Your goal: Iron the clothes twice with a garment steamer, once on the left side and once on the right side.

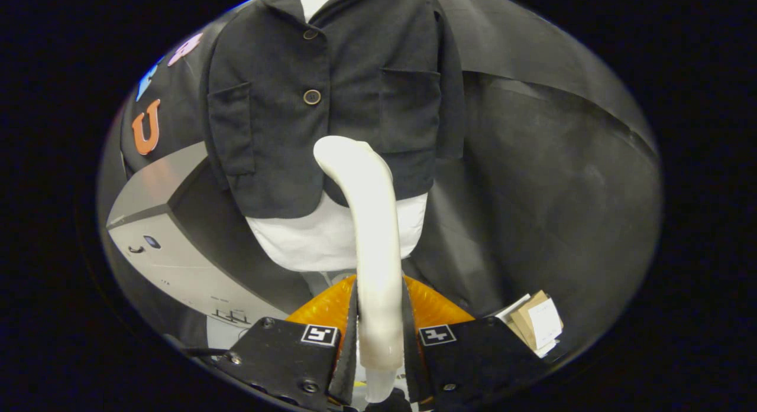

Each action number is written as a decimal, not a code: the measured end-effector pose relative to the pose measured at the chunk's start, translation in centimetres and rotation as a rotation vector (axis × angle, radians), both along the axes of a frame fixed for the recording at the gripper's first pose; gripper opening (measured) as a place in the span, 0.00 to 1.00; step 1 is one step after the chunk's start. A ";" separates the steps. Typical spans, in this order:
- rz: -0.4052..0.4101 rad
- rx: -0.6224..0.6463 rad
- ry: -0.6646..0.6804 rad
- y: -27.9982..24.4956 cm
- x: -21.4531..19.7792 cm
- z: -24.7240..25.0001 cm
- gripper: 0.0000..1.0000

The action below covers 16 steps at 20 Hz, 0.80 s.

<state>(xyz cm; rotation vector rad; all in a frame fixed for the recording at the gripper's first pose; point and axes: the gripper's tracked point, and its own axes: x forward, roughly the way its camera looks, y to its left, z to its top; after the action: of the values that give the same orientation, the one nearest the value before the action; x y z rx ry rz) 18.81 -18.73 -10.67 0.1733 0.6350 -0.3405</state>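
1. Tongs (380, 335): closed on the steamer handle, one finger pressing each side.
2. Steamer (369, 223): pale, curved wand, rising from between the fingers; its bent head rests at the jacket's lower front, near the hem.
3. Jacket (331, 93): dark, buttoned, two patch pockets, hung on a white dummy (319, 237) just beyond the fingers.
4. Grey cabinet (177, 246): beside the dummy, left of the jacket.
5. Cardboard box (535, 320): low, right of the fingers, against the black cloth.

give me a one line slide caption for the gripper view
Gripper shut on the white garment steamer, its head raised to the lower front of the dark jacket on a white mannequin.
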 end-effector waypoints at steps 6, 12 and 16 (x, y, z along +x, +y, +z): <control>0.043 -0.007 -0.006 6.2 -7.8 -1.4 0.37; 0.182 -0.026 0.016 15.8 -15.6 -2.3 0.37; 0.273 -0.029 0.029 21.6 -19.8 -3.0 0.37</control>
<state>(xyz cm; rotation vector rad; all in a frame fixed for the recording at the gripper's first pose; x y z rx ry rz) -0.99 2.85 -13.66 0.0521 0.6727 -0.0888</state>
